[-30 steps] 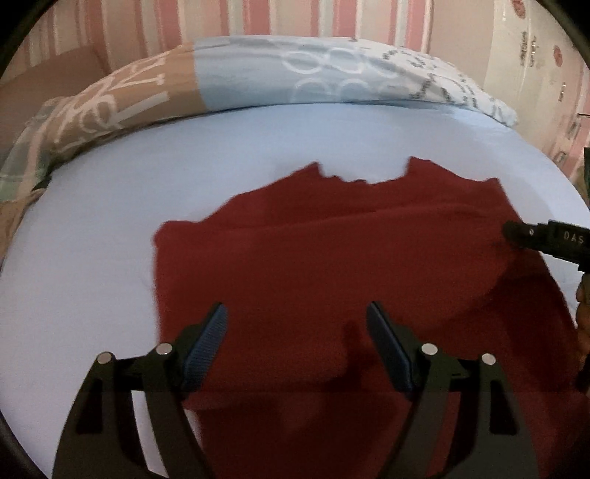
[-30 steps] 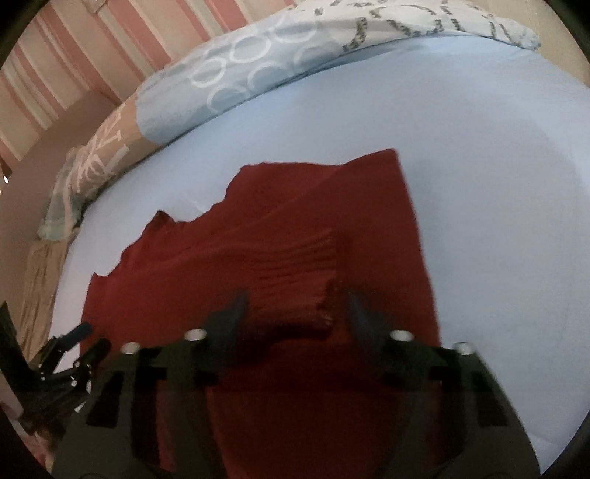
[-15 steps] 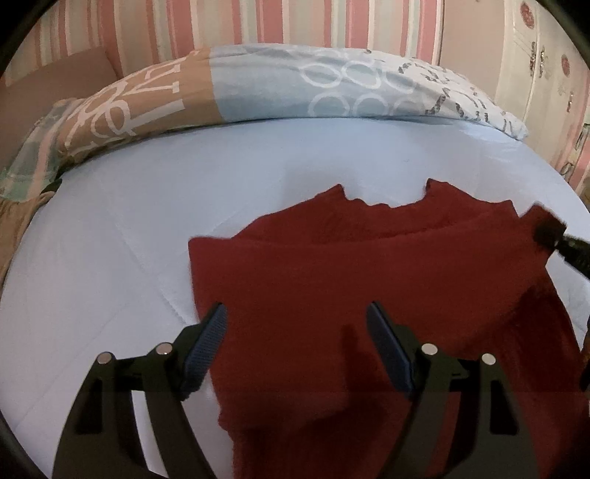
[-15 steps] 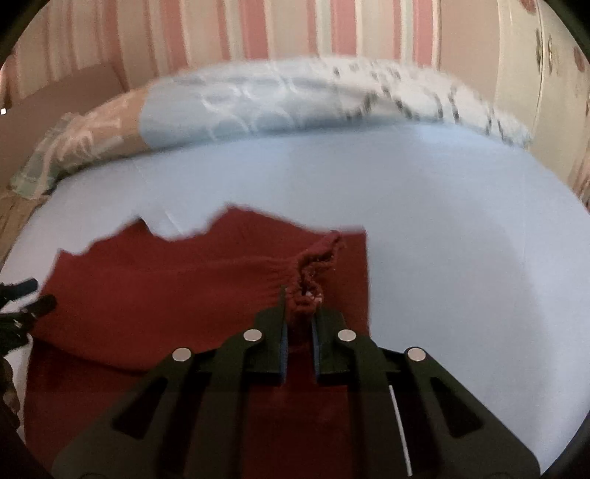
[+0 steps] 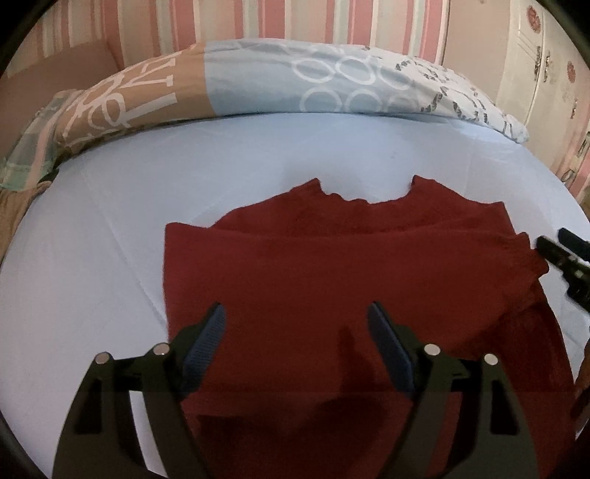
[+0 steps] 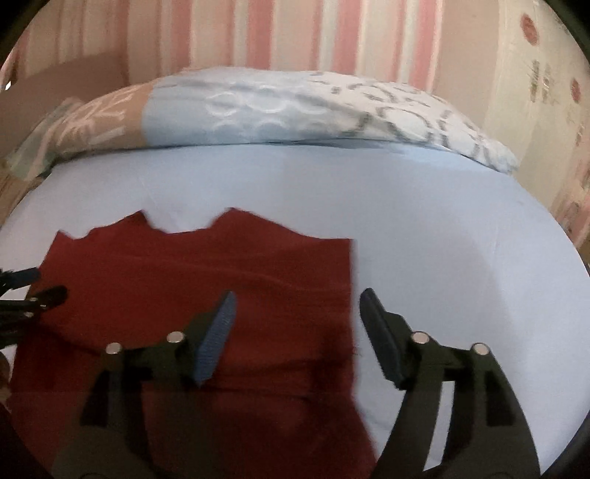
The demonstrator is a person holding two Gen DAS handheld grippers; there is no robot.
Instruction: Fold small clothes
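Observation:
A dark red knitted sweater [image 5: 332,265] lies flat on the pale blue bed sheet [image 5: 110,228], both sleeves folded in, neckline toward the pillows. It also shows in the right wrist view [image 6: 191,287]. My left gripper [image 5: 295,317] is open and empty, hovering over the sweater's lower middle. My right gripper [image 6: 297,302] is open and empty over the sweater's right edge; its tips show at the right edge of the left wrist view [image 5: 560,247]. The left gripper's tips show at the left edge of the right wrist view [image 6: 33,287].
A patterned blue and tan duvet [image 5: 295,84] is bunched along the far side of the bed, also seen in the right wrist view [image 6: 295,110]. A pink striped wall [image 5: 258,22] stands behind it. A white wardrobe [image 5: 542,66] is at the right.
My right gripper was shut on the sleeve cuff half a second ago; it has let go and opened, leaving the sleeve folded across the sweater. Both grippers have pulled back slightly.

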